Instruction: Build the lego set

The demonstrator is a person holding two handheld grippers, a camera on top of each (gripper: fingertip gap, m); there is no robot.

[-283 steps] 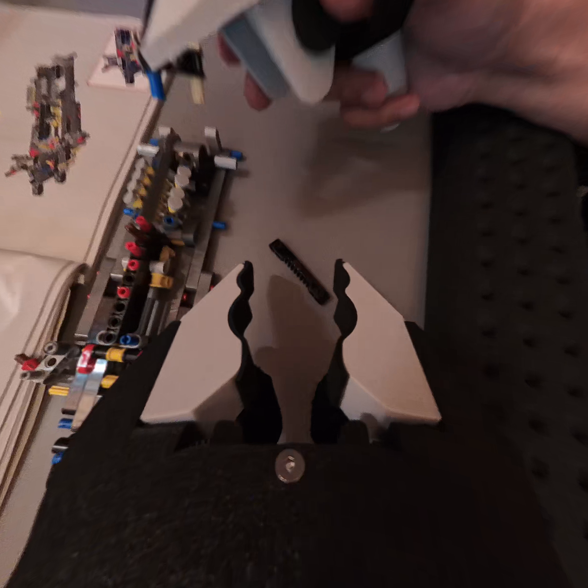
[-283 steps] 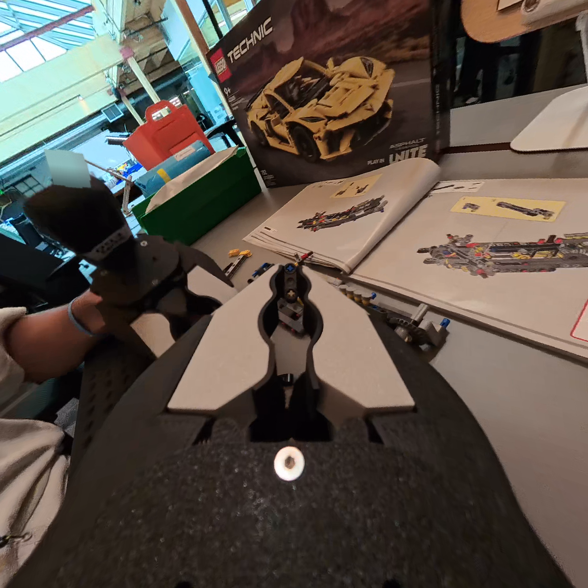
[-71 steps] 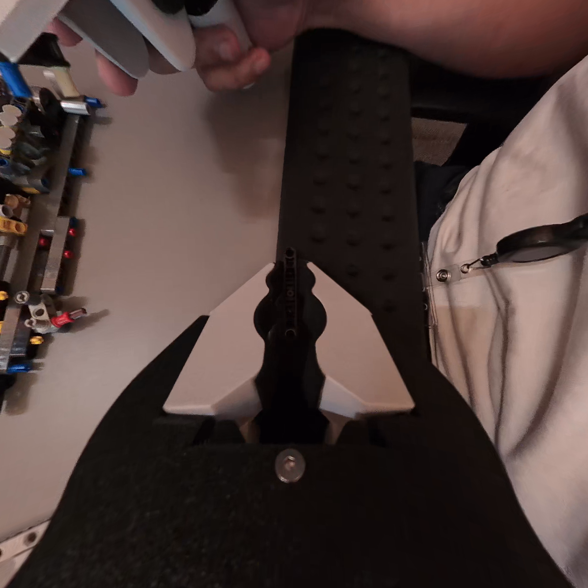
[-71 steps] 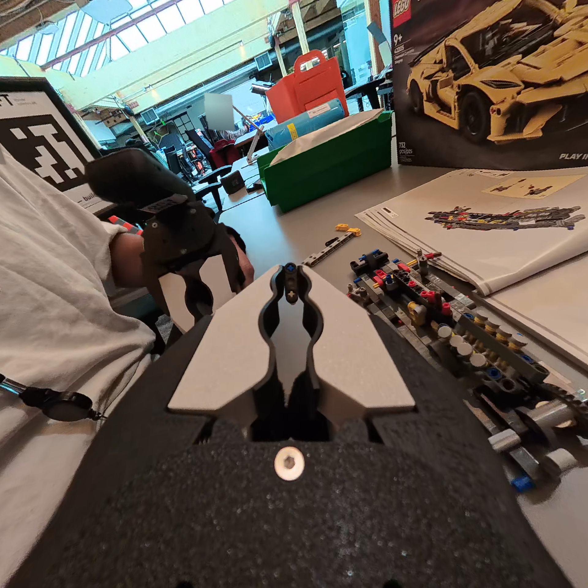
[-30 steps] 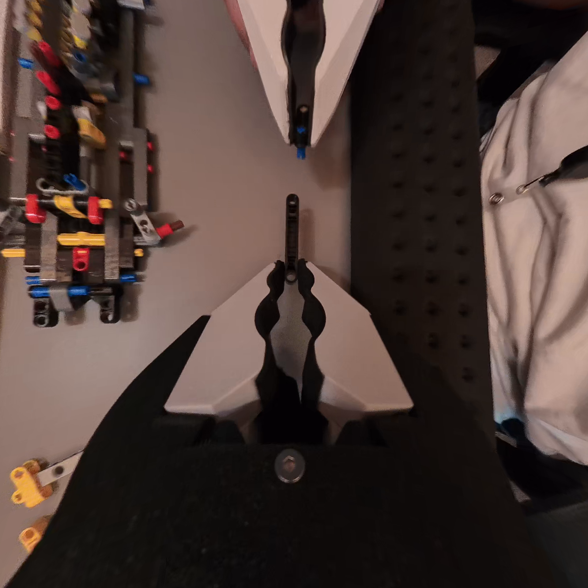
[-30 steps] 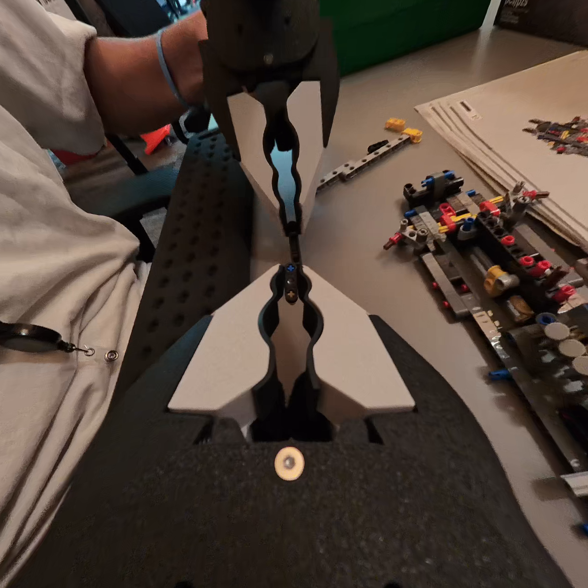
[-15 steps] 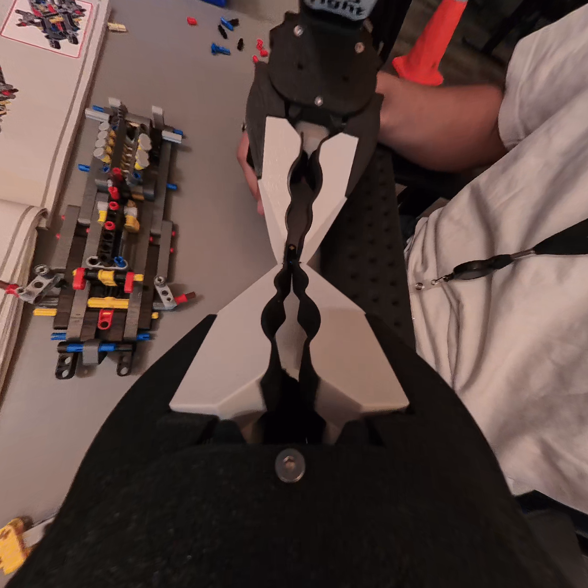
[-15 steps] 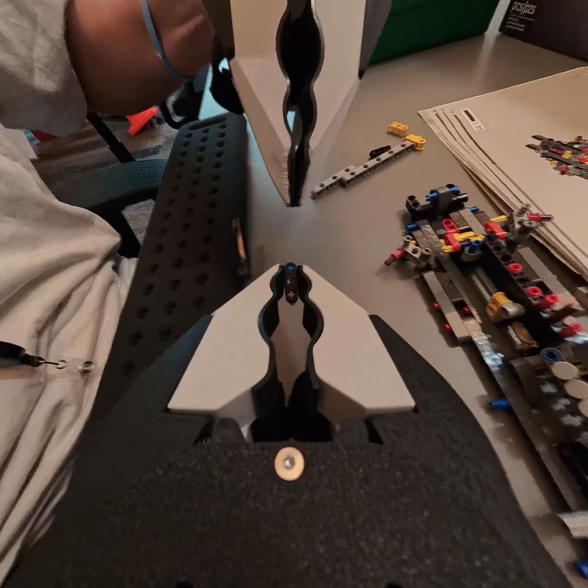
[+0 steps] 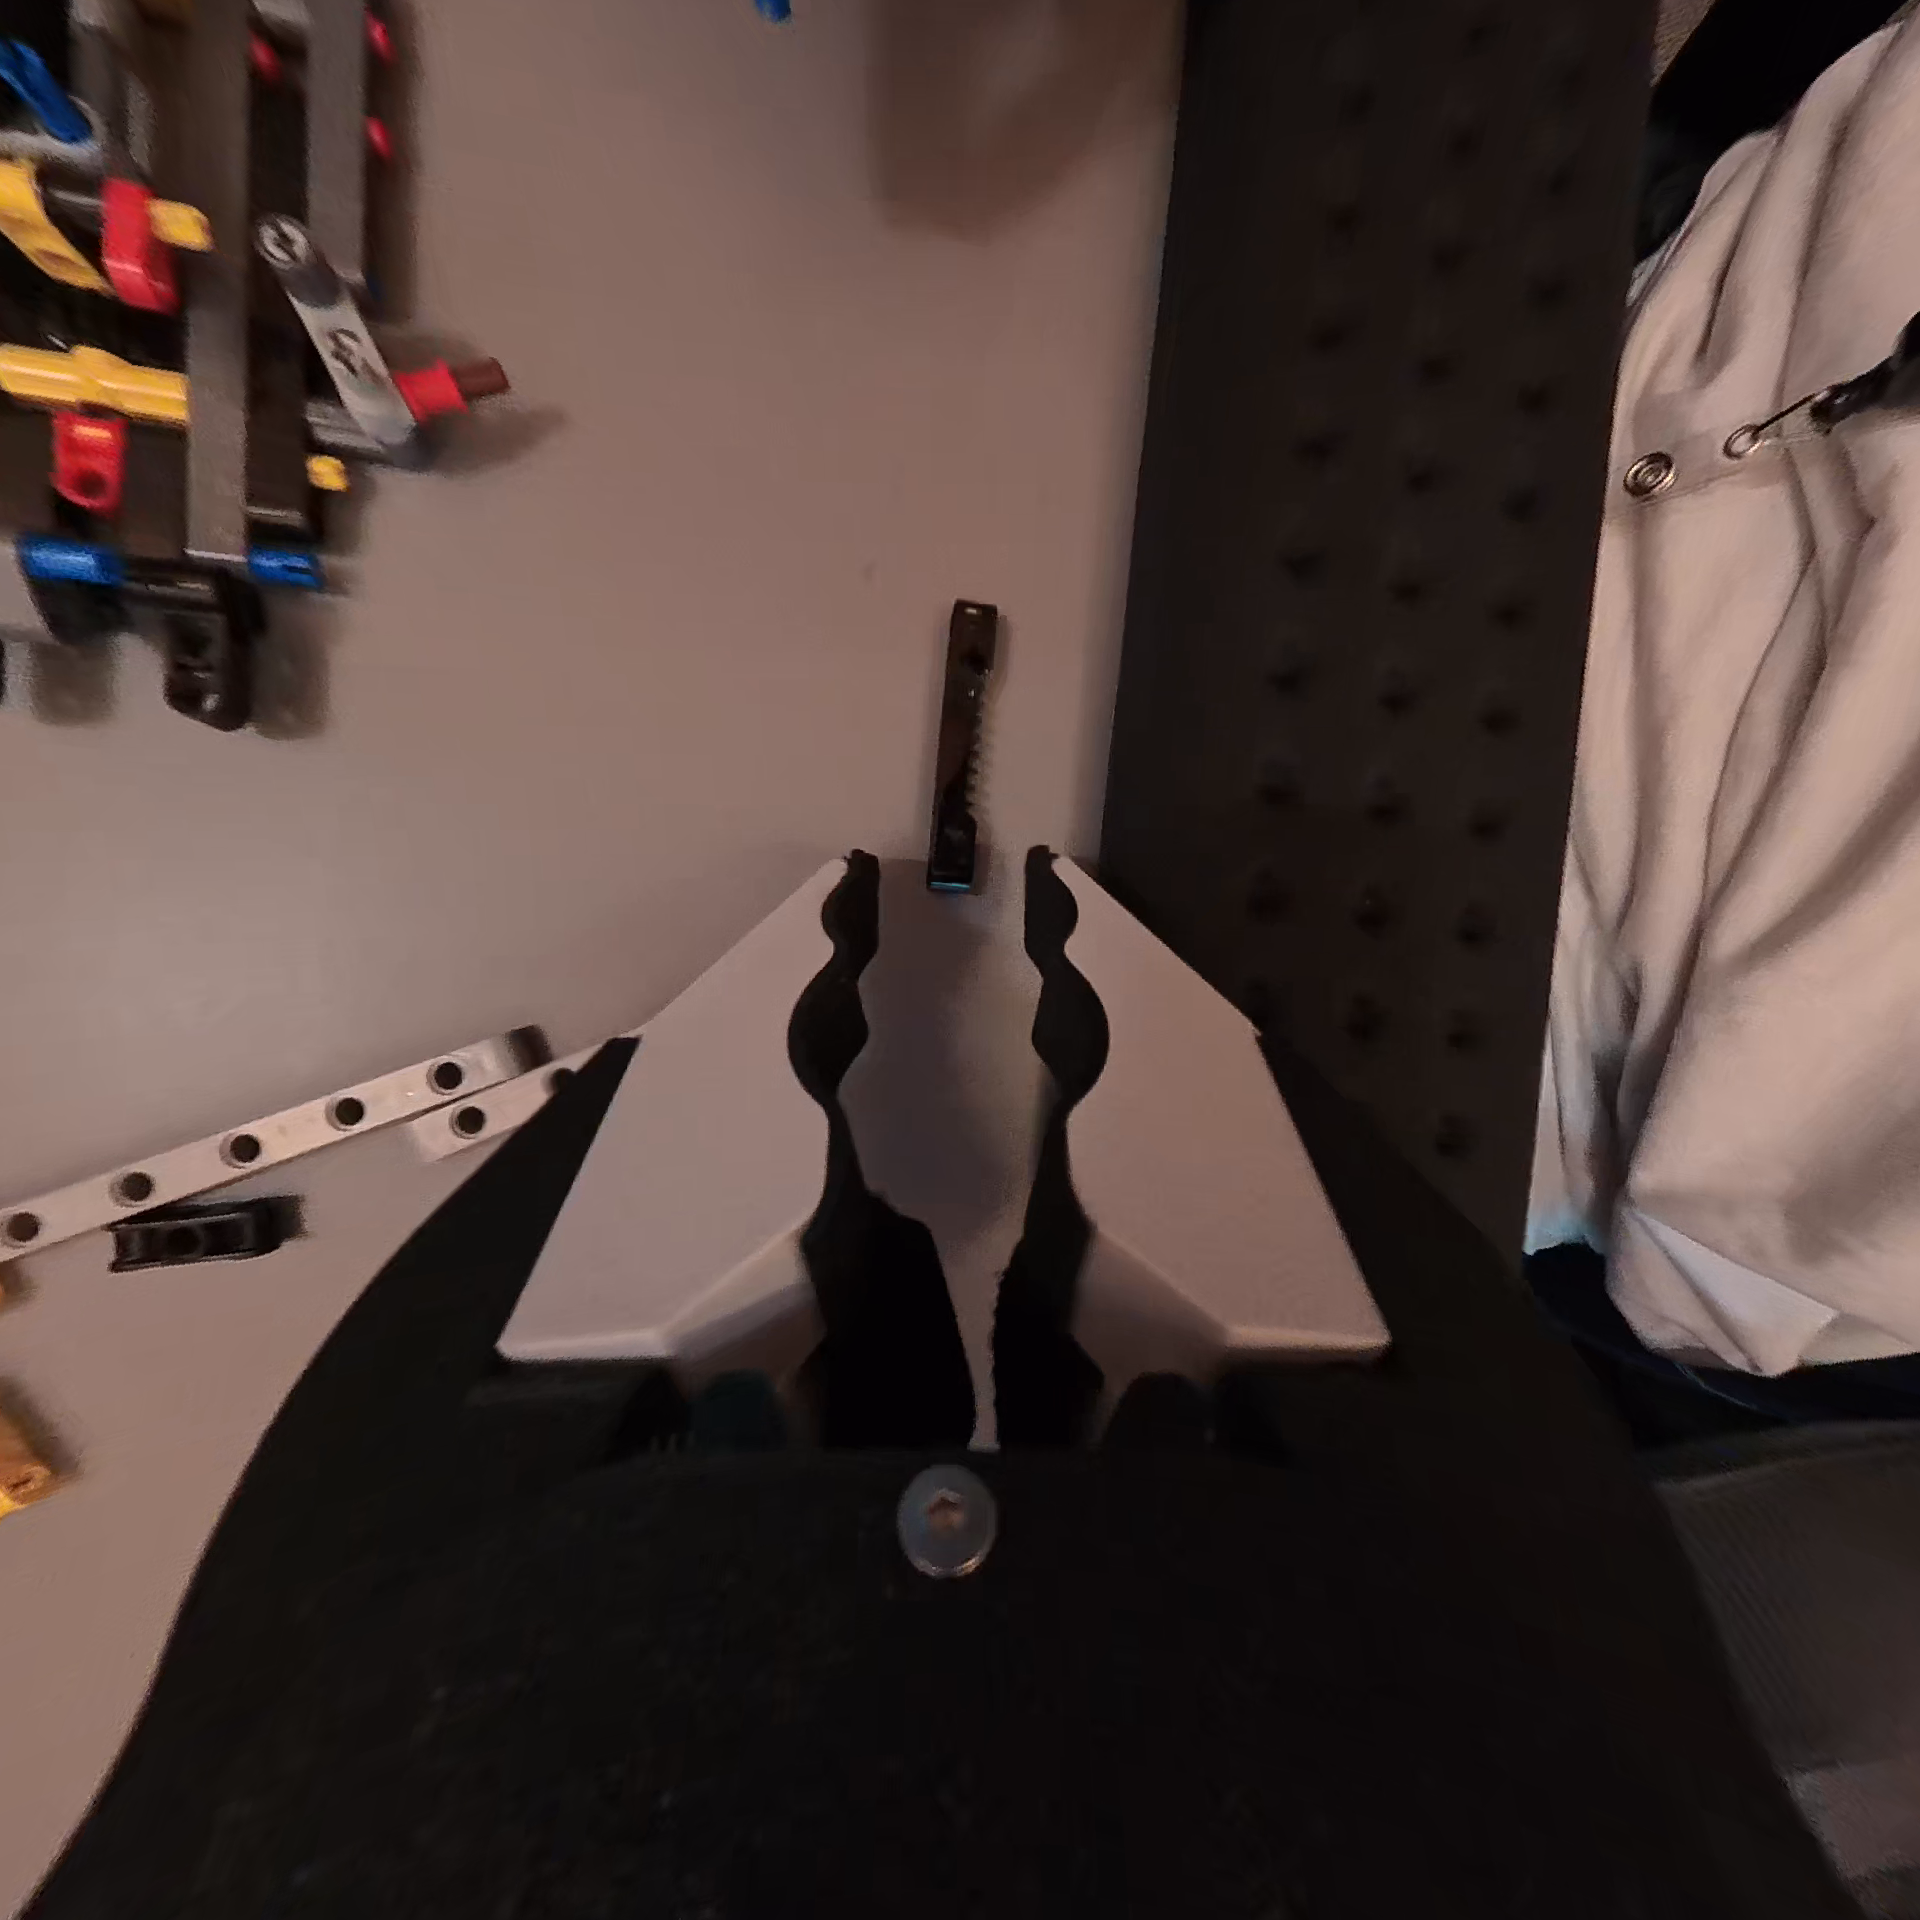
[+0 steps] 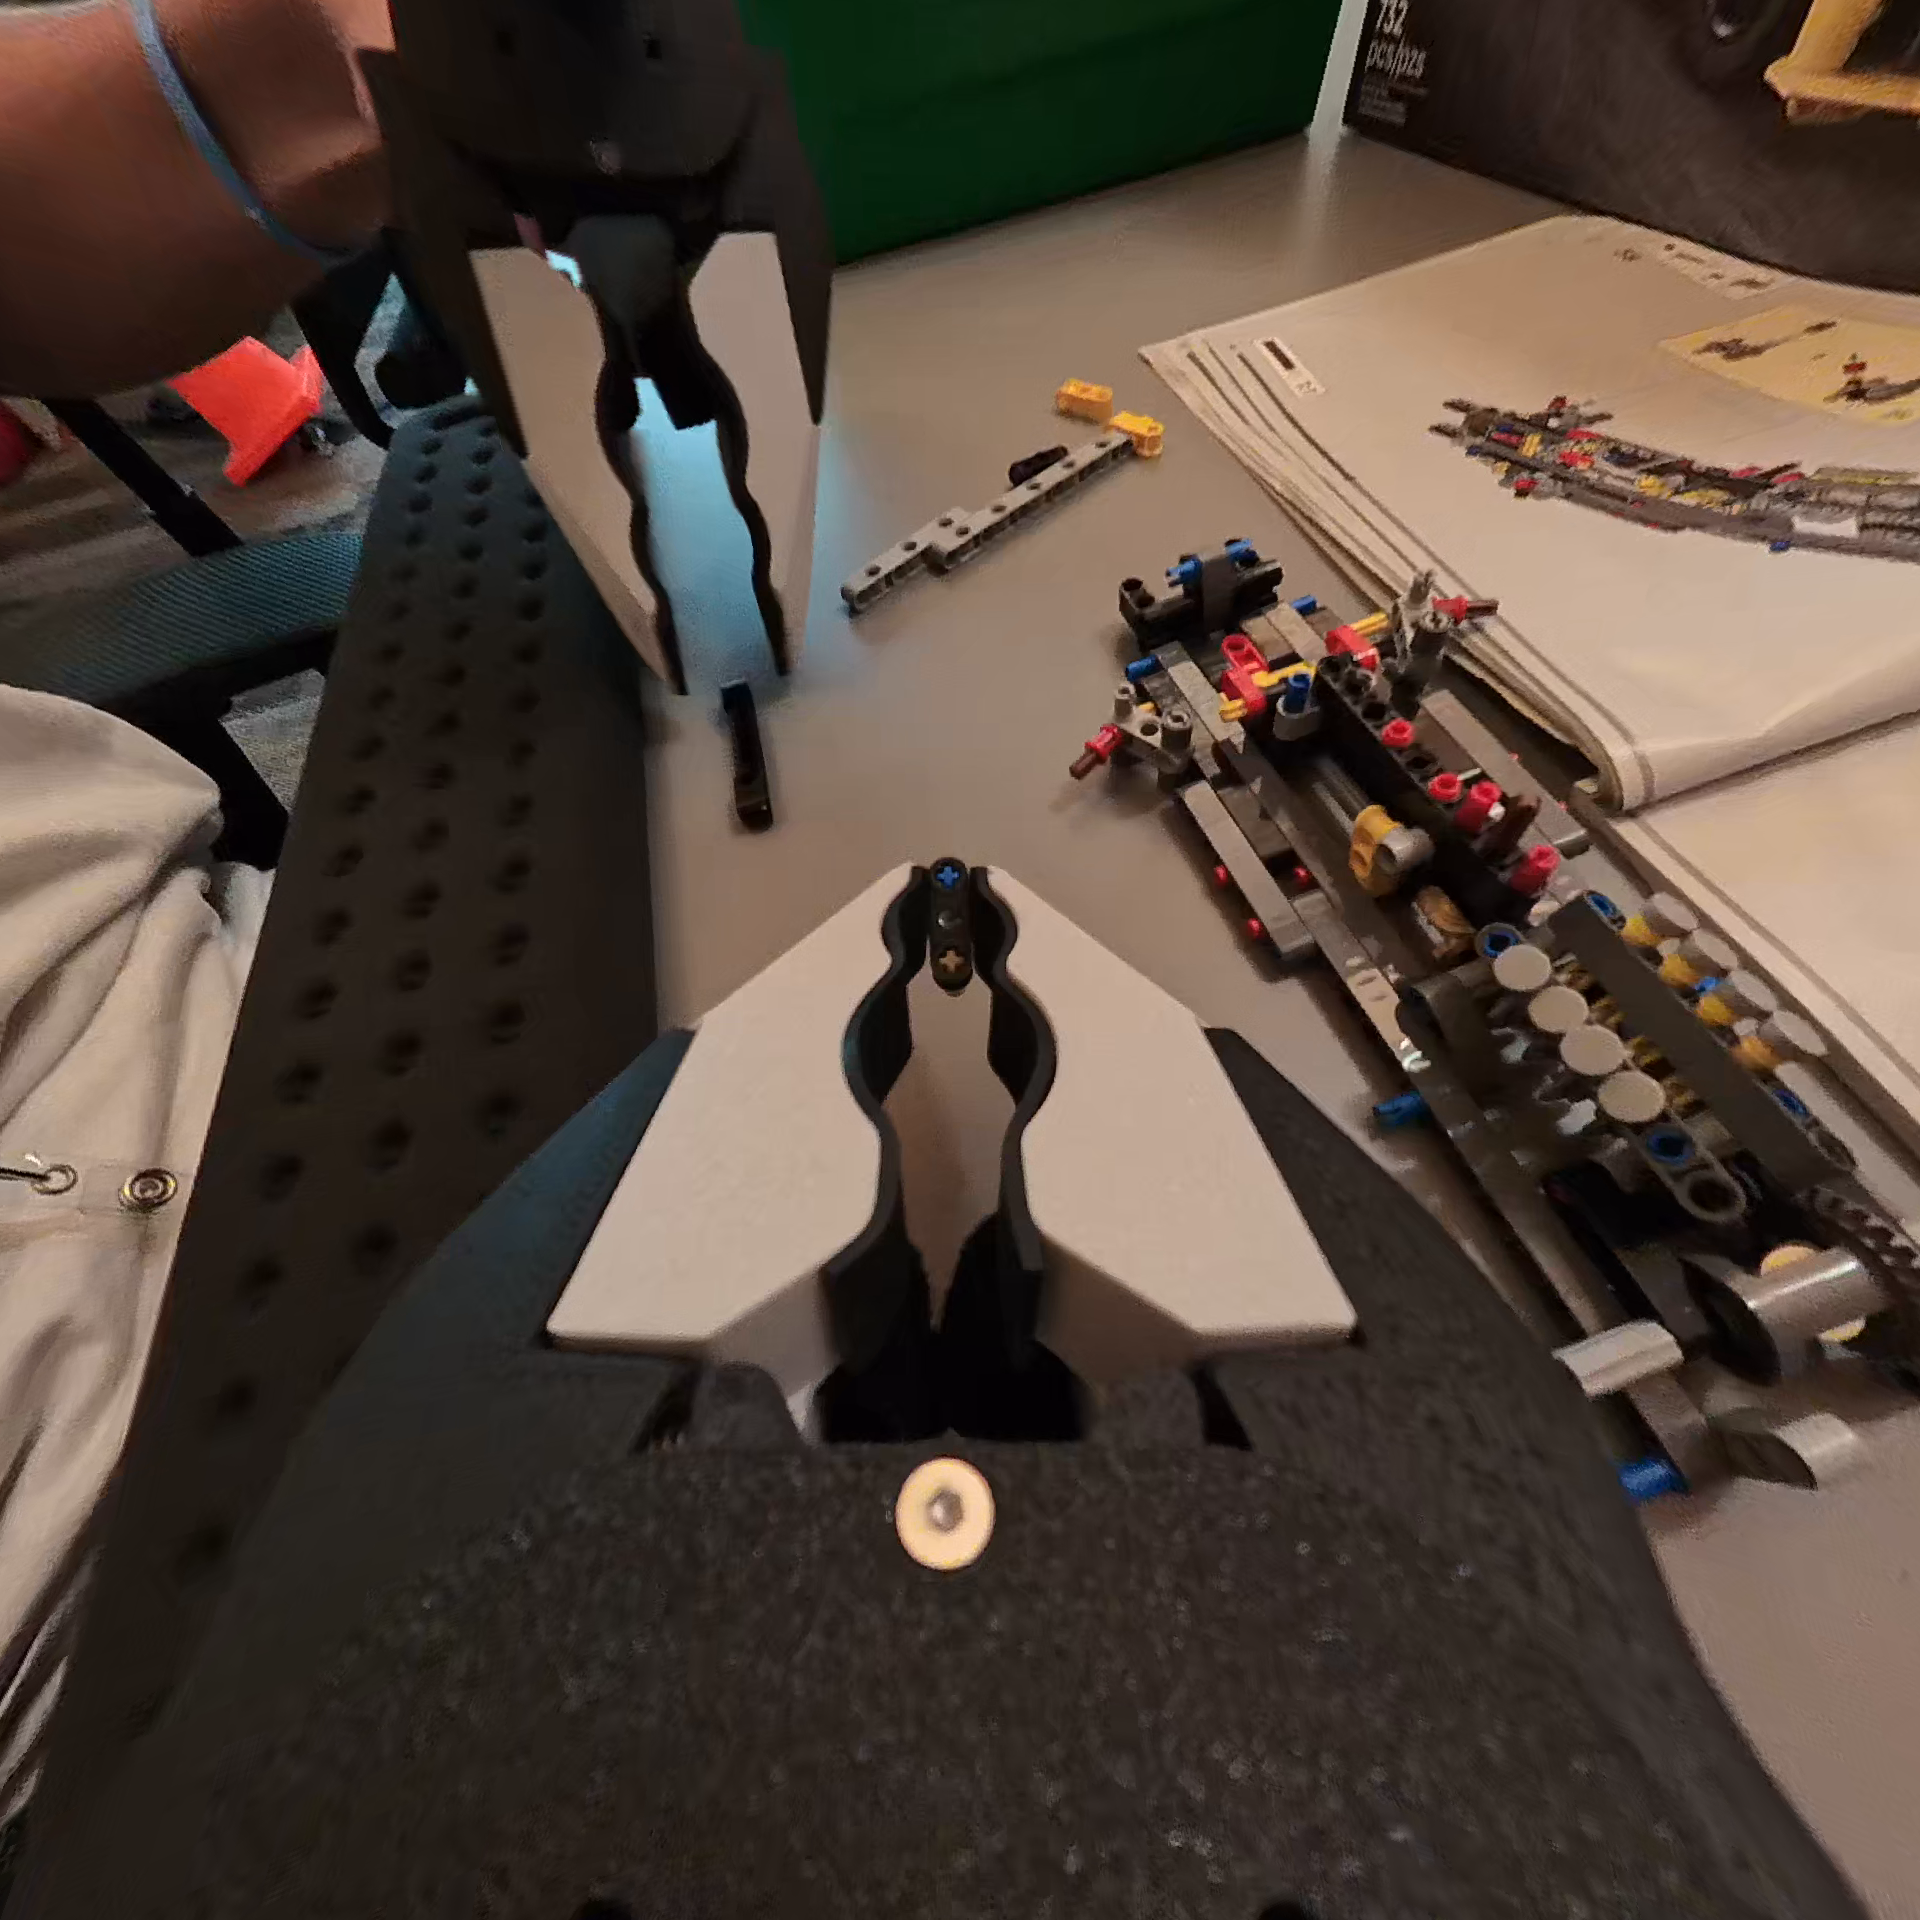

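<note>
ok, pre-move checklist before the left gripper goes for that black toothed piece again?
1. left gripper open: ok, jaws apart, nothing between them.
2. black toothed piece reachable: ok, lies flat on the table, just past the fingertips, apart from them.
3. Alignment: ok, piece runs roughly along the finger axis, slightly right of centre.
4. right gripper holding: ok, shut on a small black pin part.
5. Chassis assembly clear of the path: ok, off to the side.
6. Which face of the piece is up: cannot tell.

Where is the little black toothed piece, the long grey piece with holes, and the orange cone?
black toothed piece (image 9: 961, 748), left wrist view, mid-length.
grey holed beam (image 10: 987, 520), right wrist view, its middle.
orange cone (image 10: 255, 400), right wrist view, its side.
</note>
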